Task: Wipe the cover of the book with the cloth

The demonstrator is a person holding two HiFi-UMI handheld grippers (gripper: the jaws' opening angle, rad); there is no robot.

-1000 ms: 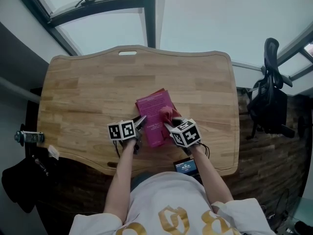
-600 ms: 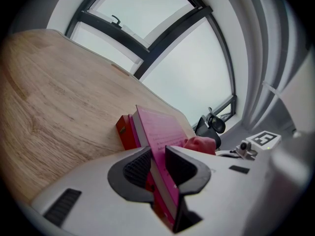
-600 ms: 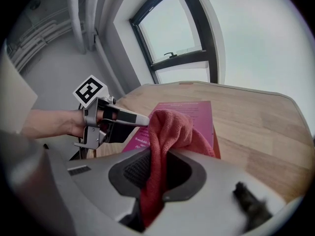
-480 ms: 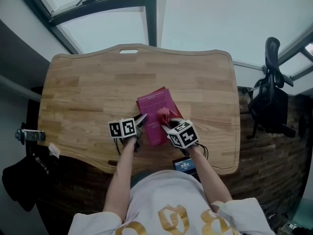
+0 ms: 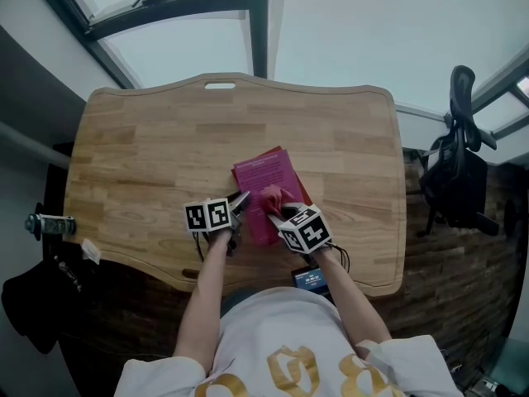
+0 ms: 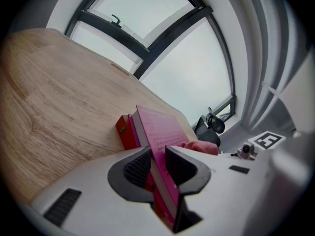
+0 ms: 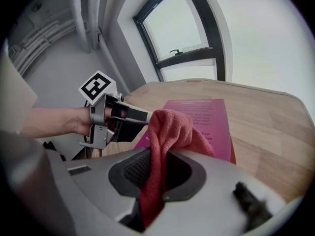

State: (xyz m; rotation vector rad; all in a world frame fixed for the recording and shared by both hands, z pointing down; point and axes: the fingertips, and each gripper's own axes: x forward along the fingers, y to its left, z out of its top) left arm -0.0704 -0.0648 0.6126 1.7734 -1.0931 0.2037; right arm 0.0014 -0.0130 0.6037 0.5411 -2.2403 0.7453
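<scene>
**Book [image 5: 264, 176] pinched at one edge, cloth [image 5: 273, 195] on its cover**

Pink, cover up and a little askew, near the middle of the wooden table [image 5: 149, 147], somewhat toward the near edge. Beneath it a red volume [image 6: 125, 132], peeping out along the far and right edges.

On the left gripper [image 6: 158, 156], jaws pressed onto the book's near left edge, one pad on each face, pinching it firmly.

On the right gripper [image 7: 158, 161], jaws closed on the bunched red cloth. Nipped between the pads, with a loose fold spilling out ahead of the tips. Lying on the near part of the cover, as far as the head view shows.

Both tools close together, side by side at the book's near end, the left just beside the cloth.

Bare forearms [image 5: 207, 288] behind the two tools. Small lit screen [image 5: 312, 280] at the table's near edge, by the right forearm. Dark office chair [image 5: 459, 172] off the table's right side. Dark window frame [image 5: 252, 23] beyond the far edge.
</scene>
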